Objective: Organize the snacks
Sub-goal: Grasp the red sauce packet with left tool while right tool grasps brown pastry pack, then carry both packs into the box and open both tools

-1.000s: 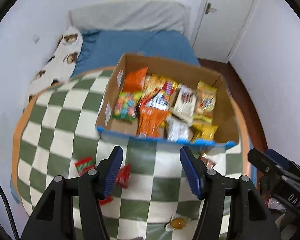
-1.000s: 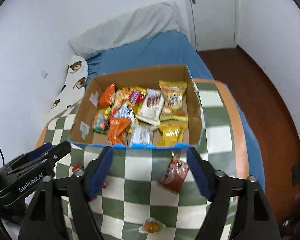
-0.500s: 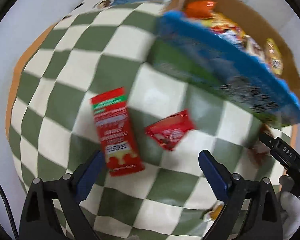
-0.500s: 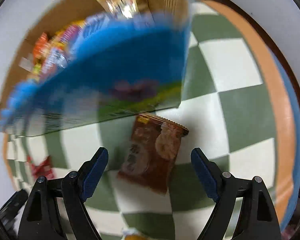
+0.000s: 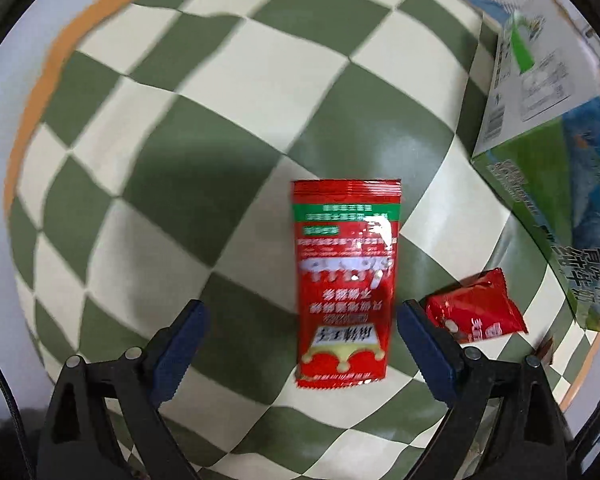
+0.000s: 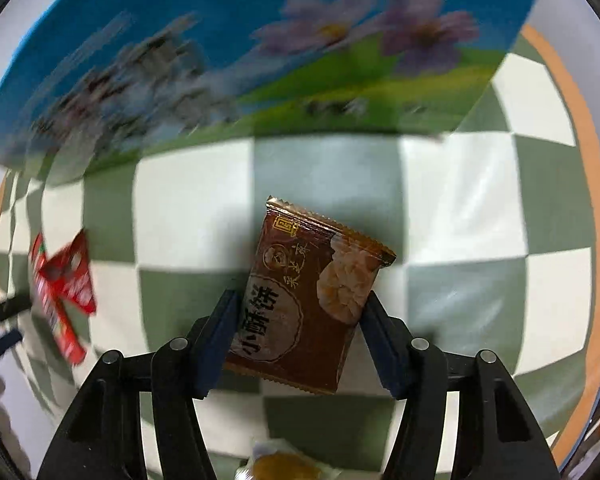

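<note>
Right wrist shows the right gripper (image 6: 298, 322) straddling the brown packet (image 6: 308, 304), seemingly touching though not clamped; left gripper (image 5: 300, 344) gapes around the red sachet (image 5: 346, 284) for boxing.

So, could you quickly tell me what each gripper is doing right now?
Left gripper: open, straddling the red packet.
Right gripper: open, closing around the brown packet.

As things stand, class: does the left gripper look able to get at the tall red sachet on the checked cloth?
Probably yes. The left tongs are open with the tall red sachet lying flat between them, nothing over it. The small red packet sits just outside the right-hand finger and might get nudged.
</note>
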Motion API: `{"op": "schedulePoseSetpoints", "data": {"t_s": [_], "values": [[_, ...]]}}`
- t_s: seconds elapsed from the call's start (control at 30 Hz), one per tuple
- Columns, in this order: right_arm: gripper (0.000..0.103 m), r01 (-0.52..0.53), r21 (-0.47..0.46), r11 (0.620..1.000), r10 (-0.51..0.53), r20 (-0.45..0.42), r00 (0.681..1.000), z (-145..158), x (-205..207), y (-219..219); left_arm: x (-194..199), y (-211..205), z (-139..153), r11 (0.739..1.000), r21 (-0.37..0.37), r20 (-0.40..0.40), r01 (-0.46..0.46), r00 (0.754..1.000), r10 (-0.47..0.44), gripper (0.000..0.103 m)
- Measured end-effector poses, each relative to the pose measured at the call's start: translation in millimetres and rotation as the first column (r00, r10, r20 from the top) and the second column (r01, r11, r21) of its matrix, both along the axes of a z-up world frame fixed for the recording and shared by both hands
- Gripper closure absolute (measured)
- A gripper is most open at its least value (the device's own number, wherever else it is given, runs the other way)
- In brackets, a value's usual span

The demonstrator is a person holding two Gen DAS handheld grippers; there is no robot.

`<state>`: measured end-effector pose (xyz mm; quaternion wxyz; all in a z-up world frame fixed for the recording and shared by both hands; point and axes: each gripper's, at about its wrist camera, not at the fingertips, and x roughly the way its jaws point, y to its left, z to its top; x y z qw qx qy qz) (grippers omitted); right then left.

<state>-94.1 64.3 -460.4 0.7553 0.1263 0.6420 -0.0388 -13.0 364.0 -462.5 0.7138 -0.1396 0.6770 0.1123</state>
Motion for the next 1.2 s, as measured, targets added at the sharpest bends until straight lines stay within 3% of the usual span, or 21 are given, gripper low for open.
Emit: {"op": "schedulePoseSetpoints", "data": {"t_s": [0.13, 0.2, 0.27, 0.3, 0.47, 0.63, 0.83, 1.2], "values": [[0.038, -0.014, 0.049, 0.999, 0.016, -0.036, 0.999, -3, -7, 10, 8, -1, -22, 0.999, -0.008, -0.034, 0.034, 0.999, -0.034, 0.01], [0.037, 0.007, 0.063, 0.998, -0.004, -0.048, 0.999, -3, -8, 7, 6, 1, -25, 0.999, -0.003, -0.013, 0.039, 0.999, -0.039, 0.023], [0.037, 0.04, 0.081, 0.996, -0.036, -0.052, 0.998, -3, -5, -2, 0, -2, -24, 0.998, 0.006, 0.006, 0.069, 0.998, -0.069, 0.047], [0.037, 0.051, 0.086, 0.995, -0.047, -0.052, 0.998, -3, -5, -4, -3, -5, -23, 0.995, 0.012, 0.009, 0.095, 0.995, -0.095, 0.05], [0.039, 0.056, 0.072, 0.996, -0.052, -0.062, 0.997, -10, 5, -9, -30, -28, -25, 0.965, 0.067, -0.006, 0.255, 0.967, -0.255, 0.052], [0.044, -0.062, 0.03, 0.998, 0.064, -0.091, 0.994, -12, 4, 29, -69, -45, -35, 0.937, 0.045, -0.043, 0.346, 0.938, -0.344, 0.052], [0.044, -0.199, -0.025, 0.98, 0.193, -0.137, 0.972, -20, -17, 54, -91, -44, -50, 0.947, 0.012, -0.059, 0.32, 0.946, -0.319, 0.047], [0.04, -0.126, 0.001, 0.992, 0.125, -0.15, 0.981, -32, -5, 44, -81, -24, -58, 0.952, 0.008, -0.057, 0.306, 0.951, -0.305, 0.047]]}}
